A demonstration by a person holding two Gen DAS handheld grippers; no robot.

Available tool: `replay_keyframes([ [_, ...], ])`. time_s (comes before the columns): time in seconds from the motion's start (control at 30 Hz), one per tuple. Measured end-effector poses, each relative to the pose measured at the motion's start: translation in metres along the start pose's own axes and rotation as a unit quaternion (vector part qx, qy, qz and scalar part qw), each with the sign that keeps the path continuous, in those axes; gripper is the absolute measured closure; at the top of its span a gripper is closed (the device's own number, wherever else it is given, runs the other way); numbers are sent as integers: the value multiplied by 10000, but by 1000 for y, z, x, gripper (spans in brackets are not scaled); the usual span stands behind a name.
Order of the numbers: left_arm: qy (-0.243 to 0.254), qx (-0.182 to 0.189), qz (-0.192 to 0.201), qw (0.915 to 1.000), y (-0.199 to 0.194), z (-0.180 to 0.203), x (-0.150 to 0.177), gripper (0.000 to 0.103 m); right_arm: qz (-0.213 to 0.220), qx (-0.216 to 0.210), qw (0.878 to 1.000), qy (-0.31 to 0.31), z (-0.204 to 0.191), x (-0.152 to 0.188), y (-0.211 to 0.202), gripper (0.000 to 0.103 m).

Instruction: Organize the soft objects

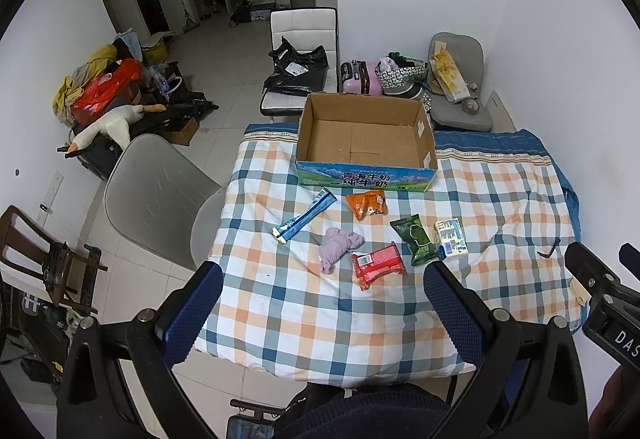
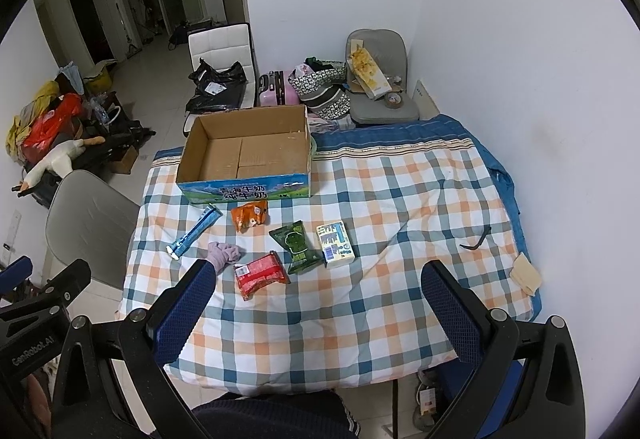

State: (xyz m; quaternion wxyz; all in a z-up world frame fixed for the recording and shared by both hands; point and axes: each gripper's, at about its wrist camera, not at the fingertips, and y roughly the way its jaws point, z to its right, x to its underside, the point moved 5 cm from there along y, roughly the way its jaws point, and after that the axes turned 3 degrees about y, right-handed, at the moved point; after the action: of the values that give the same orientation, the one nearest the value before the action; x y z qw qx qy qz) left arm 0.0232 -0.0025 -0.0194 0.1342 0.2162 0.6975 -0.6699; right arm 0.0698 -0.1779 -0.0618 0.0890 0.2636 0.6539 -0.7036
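A: Both sets of fingers, left gripper (image 1: 322, 303) and right gripper (image 2: 318, 303), spread wide, holding nothing.

B: Item positions?

A: Red packet (image 1: 378, 265) and purple cloth (image 1: 338, 248) lie beyond the fingertips on the desk (image 1: 304, 319); cardboard box (image 1: 366, 143) farthest.

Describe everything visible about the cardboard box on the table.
The cardboard box is an open-topped, shallow brown carton with a blue printed front panel showing white Chinese characters and a landscape. Inside, its bare floor shows flat flaps and nothing else. It sits upright at the far edge of the checked quilt, just beyond the orange packet, untouched by either gripper.
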Motion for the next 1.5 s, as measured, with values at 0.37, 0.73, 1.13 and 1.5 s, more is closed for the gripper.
replay_keyframes([
  [0.37,9,-15,37,10000,-8,5,-5,0,50,-8,10000,4,4,-1,-3,0],
  [0.73,-6,-19,79,10000,-12,7,-8,0,175,-21,9998,-33,14,-13,-14,0],
  [1.13,-14,-2,83,10000,-16,6,-9,0,214,-36,9998,-47,14,-12,-15,0],
  [1.5,-38,9,80,10000,-19,5,-14,0,236,-38,9997,-59,10,-5,-14,0],
])
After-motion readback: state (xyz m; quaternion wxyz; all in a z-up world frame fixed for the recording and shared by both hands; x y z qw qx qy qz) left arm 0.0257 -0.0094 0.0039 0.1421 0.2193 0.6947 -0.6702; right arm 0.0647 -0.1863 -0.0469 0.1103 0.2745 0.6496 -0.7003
